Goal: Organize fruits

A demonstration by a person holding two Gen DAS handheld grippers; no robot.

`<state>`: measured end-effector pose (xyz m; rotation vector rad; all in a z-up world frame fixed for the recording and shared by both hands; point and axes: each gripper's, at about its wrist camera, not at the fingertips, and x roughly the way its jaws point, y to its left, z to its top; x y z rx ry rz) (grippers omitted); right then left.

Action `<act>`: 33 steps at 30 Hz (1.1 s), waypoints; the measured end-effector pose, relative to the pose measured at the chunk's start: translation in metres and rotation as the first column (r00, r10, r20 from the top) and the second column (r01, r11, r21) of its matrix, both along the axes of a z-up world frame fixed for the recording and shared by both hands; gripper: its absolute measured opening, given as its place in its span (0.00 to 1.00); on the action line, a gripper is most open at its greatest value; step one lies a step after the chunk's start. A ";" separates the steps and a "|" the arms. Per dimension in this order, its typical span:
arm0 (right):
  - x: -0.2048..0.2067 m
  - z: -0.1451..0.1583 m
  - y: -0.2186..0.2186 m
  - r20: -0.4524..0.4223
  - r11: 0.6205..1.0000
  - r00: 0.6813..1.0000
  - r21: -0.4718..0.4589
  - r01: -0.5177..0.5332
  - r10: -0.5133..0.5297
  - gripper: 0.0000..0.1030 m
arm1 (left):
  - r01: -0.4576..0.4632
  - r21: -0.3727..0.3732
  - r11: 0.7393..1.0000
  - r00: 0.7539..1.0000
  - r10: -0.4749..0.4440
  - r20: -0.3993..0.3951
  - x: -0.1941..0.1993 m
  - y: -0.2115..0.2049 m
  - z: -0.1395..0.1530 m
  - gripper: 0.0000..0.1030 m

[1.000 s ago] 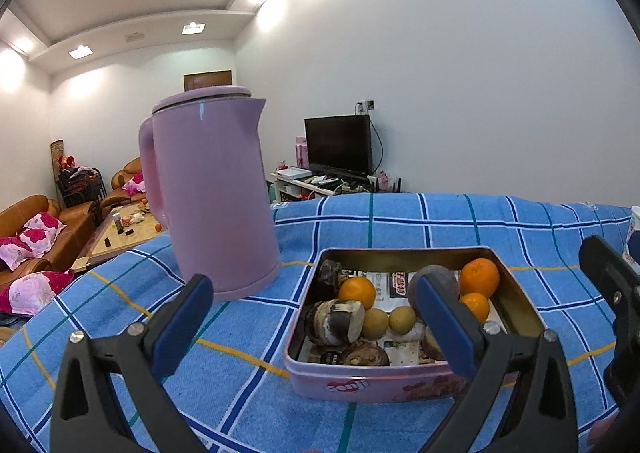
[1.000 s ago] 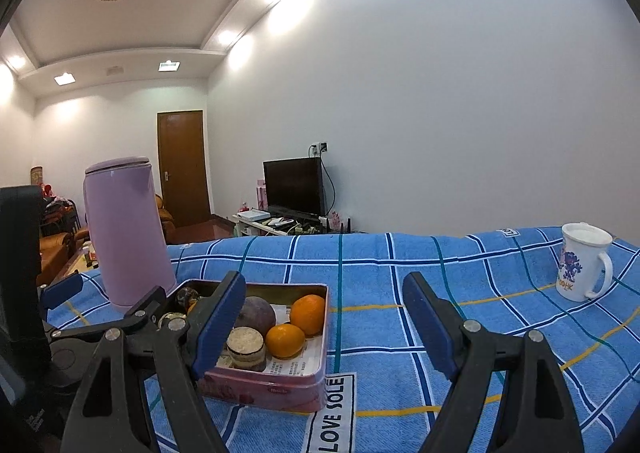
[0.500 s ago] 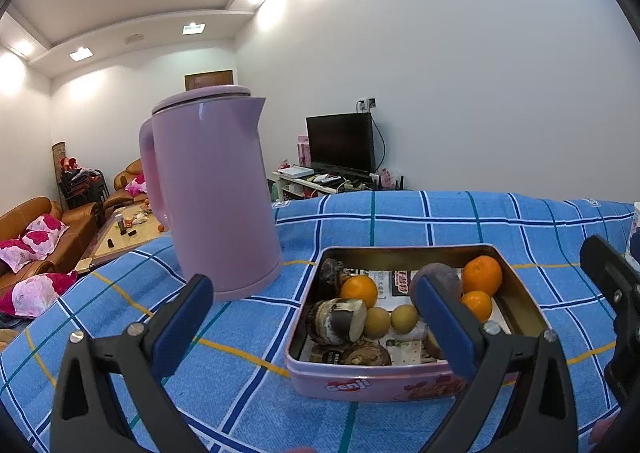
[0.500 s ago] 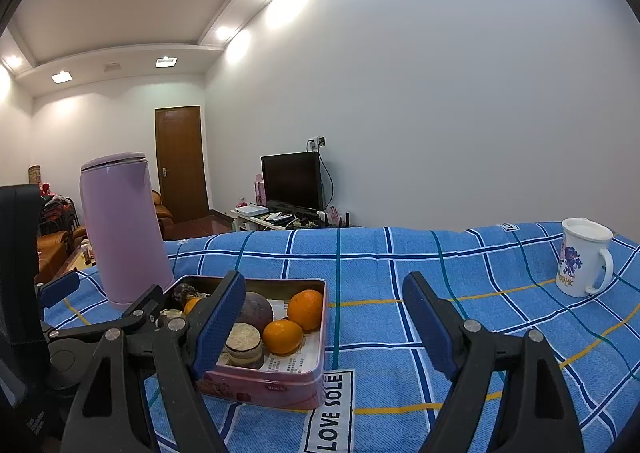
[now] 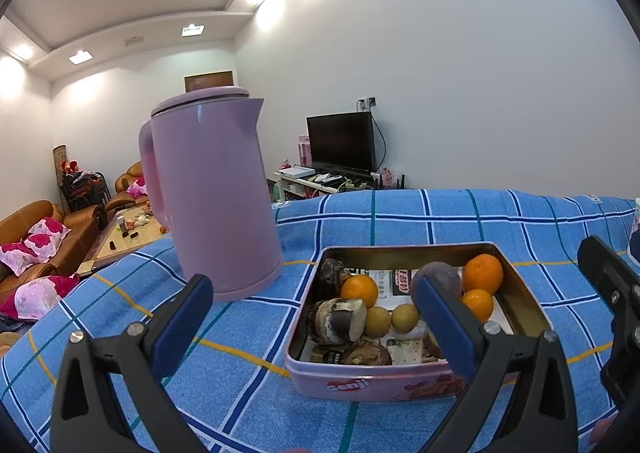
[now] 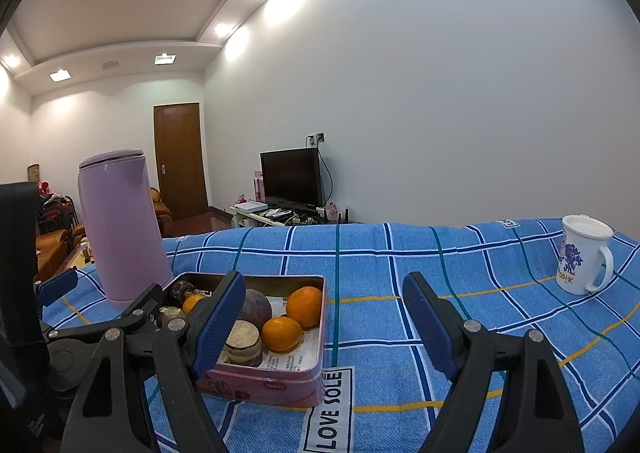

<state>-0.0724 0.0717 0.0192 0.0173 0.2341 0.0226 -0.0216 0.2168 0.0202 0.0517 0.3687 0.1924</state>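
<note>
Left wrist view: the left gripper (image 5: 312, 317) points slightly downward, fingers apart and empty — beyond them the pink rectangular fruit tin (image 5: 360, 383) sits beside a tall lilac plastic kettle (image 5: 212, 193).

Right wrist view: the right gripper (image 6: 324, 323) points near level, fingers apart, gripping nothing — the tin (image 6: 280, 385) lies near left.

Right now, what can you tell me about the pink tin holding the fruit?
The pink tin is a shallow rectangular metal box, lidless, gold-toned inside, with printed lettering on its sides. It sits flat on the blue checked cloth, right of the purple kettle and apart from it. Oranges, a dark round fruit and printed paper lie inside. Neither tongs touch it.
</note>
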 end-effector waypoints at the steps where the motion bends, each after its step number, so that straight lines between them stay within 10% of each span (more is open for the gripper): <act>1: 0.000 0.000 0.000 -0.001 1.000 1.000 0.000 0.001 -0.001 0.80 | 0.000 0.000 1.000 1.000 0.000 0.000 0.000 0.000 0.000 1.00; 33: 0.003 -0.001 0.000 -0.015 1.000 1.000 -0.003 0.001 -0.001 0.80 | 0.022 0.001 1.000 1.000 -0.022 0.010 -0.002 -0.003 0.001 1.00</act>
